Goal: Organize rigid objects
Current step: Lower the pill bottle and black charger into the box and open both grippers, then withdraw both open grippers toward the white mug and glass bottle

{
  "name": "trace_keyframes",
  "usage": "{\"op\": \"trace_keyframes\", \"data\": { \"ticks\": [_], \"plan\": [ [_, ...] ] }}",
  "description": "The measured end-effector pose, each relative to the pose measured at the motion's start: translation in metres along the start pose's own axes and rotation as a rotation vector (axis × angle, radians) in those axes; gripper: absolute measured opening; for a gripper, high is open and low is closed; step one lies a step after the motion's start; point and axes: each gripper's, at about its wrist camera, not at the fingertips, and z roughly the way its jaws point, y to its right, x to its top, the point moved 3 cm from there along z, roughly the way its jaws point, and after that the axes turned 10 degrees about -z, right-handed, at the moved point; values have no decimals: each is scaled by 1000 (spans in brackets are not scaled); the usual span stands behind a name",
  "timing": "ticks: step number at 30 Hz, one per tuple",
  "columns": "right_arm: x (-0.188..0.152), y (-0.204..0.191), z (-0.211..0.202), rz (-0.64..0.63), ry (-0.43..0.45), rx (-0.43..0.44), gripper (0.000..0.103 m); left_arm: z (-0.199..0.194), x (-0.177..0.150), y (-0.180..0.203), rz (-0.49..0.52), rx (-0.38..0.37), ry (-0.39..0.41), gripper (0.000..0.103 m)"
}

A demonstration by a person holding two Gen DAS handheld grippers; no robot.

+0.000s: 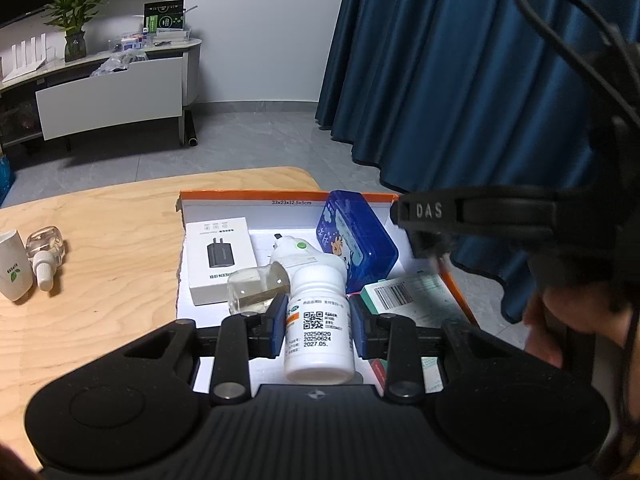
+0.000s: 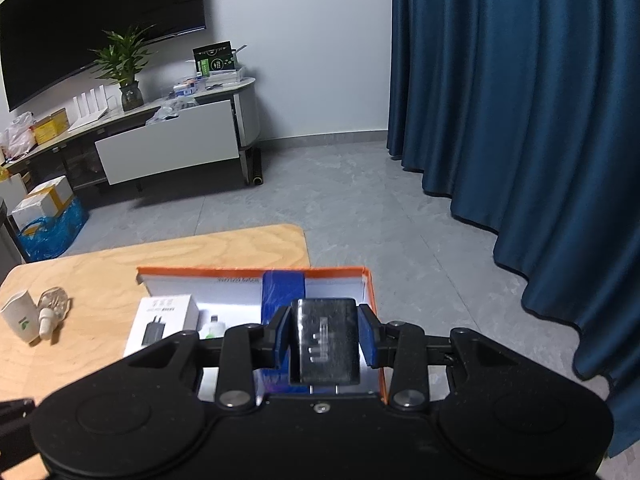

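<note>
Left gripper (image 1: 318, 326): its blue pads pressed both sides of a white pill bottle (image 1: 319, 320), holding it upright over the near end of the box.
Pill bottle: printed label and QR code faced the camera; white cap at the bottom edge.
Right gripper (image 2: 324, 338): jaws narrowed onto a black charger plug (image 2: 328, 342), pads touching its two sides, prongs pointing back toward the camera.
Orange-rimmed box (image 1: 288, 195): sat on the wooden table (image 1: 100, 232), holding a white charger carton (image 1: 224, 258), a blue plastic case (image 1: 356, 240), a clear glass bottle (image 1: 256, 288), a white device with a green button (image 1: 298, 254) and a barcoded carton (image 1: 404, 292).
Table, left side: a white tube (image 1: 14, 264) and a small clear bottle (image 1: 44, 256) lay side by side, well apart from the box.
</note>
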Motion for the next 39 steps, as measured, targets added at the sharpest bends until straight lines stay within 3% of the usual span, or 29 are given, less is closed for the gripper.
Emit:
{"op": "trace_keyframes", "data": {
  "ticks": [6,16,18,19,30,39],
  "plan": [
    [7,2,2,0,29,4,47,1,1,1,1,-3,-4,33],
    [6,0,-31,-12,81,-22,49,3,-2,12,21,-13,-36,34],
    [5,-1,-39,-7,93,-21,51,-1,-2,13,22,-10,-33,49],
    [5,-1,-43,-5,97,-18,52,-4,-2,14,23,-8,-25,50],
    [0,-16,-78,-7,119,-14,64,-32,8,-1,19,37,29,62],
    [-10,-55,-88,-26,105,50,69,-57,7,-49,-41,122,59,68]
  ]
}}
